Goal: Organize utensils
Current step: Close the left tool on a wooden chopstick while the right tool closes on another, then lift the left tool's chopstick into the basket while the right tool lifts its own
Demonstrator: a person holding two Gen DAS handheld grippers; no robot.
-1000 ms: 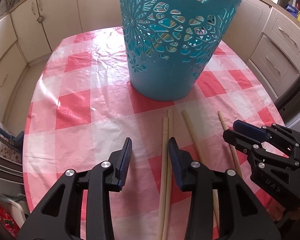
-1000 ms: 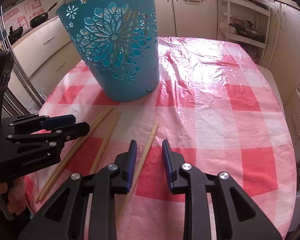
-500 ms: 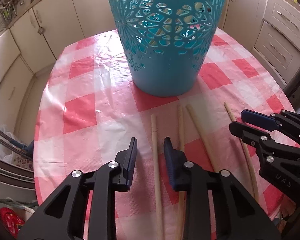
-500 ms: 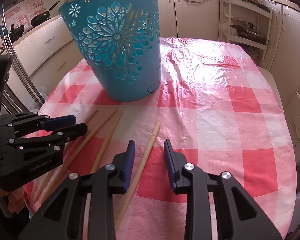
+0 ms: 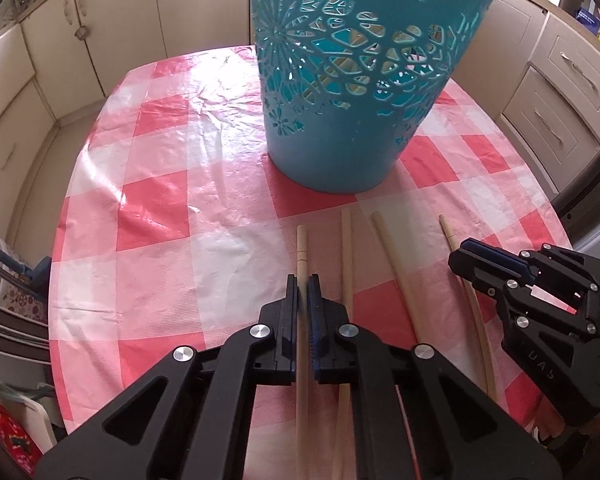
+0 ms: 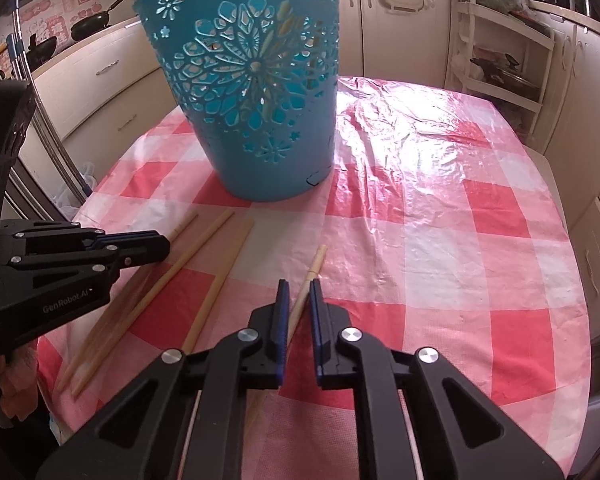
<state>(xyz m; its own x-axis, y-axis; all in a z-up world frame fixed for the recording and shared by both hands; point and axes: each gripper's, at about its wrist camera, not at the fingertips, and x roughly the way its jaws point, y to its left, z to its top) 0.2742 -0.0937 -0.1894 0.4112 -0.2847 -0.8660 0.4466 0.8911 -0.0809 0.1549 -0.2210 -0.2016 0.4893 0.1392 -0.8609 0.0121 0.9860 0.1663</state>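
Note:
Several wooden chopsticks lie on the red-and-white checked tablecloth point(image 5: 160, 208) in front of a tall teal cut-out basket point(image 5: 356, 92), also in the right wrist view point(image 6: 256, 108). My left gripper point(image 5: 302, 286) is shut on the leftmost chopstick point(image 5: 302, 248). Two more chopsticks point(image 5: 347, 256) point(image 5: 396, 272) lie just right of it. My right gripper point(image 6: 299, 290) has its jaws nearly closed around the rightmost chopstick point(image 6: 314, 264), with a thin gap still showing beside the stick. More chopsticks show inside the basket through its holes.
Cream kitchen cabinets point(image 5: 80, 44) surround the oval table. A white shelf rack point(image 6: 504, 60) stands behind it. The table's near edge point(image 6: 532, 432) is close under both grippers. Each gripper shows in the other's view point(image 5: 540, 312) point(image 6: 68, 264).
Both grippers narrowed their jaws. The left one closed onto the leftmost chopstick; the right one closed in around the rightmost chopstick.

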